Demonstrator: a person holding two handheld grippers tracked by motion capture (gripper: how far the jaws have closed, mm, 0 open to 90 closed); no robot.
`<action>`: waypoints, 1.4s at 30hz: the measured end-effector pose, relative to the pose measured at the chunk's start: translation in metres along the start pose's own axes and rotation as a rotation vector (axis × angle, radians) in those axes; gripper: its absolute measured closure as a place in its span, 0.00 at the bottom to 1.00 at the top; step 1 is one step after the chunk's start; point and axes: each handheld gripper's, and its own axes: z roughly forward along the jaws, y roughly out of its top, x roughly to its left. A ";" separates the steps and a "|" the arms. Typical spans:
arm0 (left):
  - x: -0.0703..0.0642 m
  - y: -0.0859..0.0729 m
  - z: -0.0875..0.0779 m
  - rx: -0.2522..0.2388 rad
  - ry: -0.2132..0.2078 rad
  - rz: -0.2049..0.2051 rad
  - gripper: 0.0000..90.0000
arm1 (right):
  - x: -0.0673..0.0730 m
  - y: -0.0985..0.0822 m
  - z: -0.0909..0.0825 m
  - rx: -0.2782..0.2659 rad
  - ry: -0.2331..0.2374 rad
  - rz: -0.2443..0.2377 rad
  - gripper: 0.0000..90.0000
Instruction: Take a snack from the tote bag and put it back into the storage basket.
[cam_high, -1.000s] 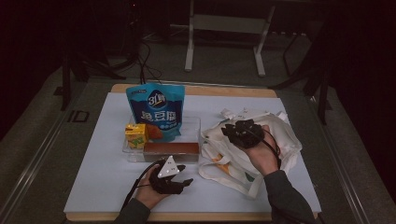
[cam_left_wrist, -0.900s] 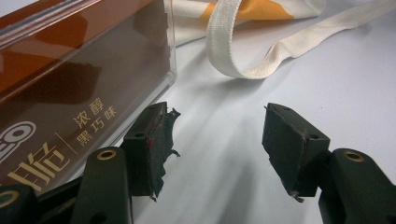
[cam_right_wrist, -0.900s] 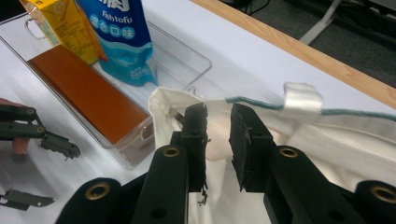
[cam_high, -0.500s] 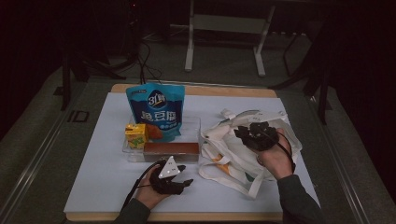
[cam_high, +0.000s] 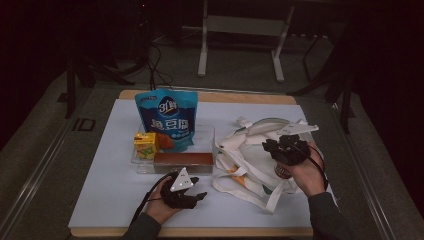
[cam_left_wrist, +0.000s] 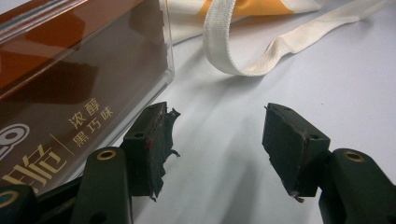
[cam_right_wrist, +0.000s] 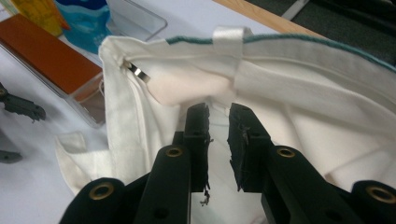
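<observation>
A cream canvas tote bag with long straps lies on the right of the white mat. My right gripper is over the bag's mouth, its jaws almost together with a fold of the bag's cloth pinched between the pads. My left gripper rests on the mat at the near edge, in front of the brown chocolate box. Its jaws are open with only bare mat between them. The box sits just left of them, and a bag strap lies ahead.
A clear tray holds the chocolate box, a yellow juice carton and an upright blue snack pouch. Bare mat lies at the near left. Dark stands and cables fill the floor beyond the table.
My right gripper has moved to the right across the tote bag, drawing the bag's rim with it. The left gripper has stayed put.
</observation>
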 end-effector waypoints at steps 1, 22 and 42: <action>0.000 0.000 0.000 0.000 0.000 0.000 0.46 | -0.001 -0.001 -0.001 0.003 -0.001 0.003 0.85; 0.000 0.000 0.000 0.003 0.000 0.001 0.46 | -0.026 -0.032 -0.003 0.109 -0.039 0.023 0.62; 0.000 0.000 0.000 0.004 -0.001 0.000 0.46 | -0.046 -0.052 0.002 0.182 -0.055 0.064 0.40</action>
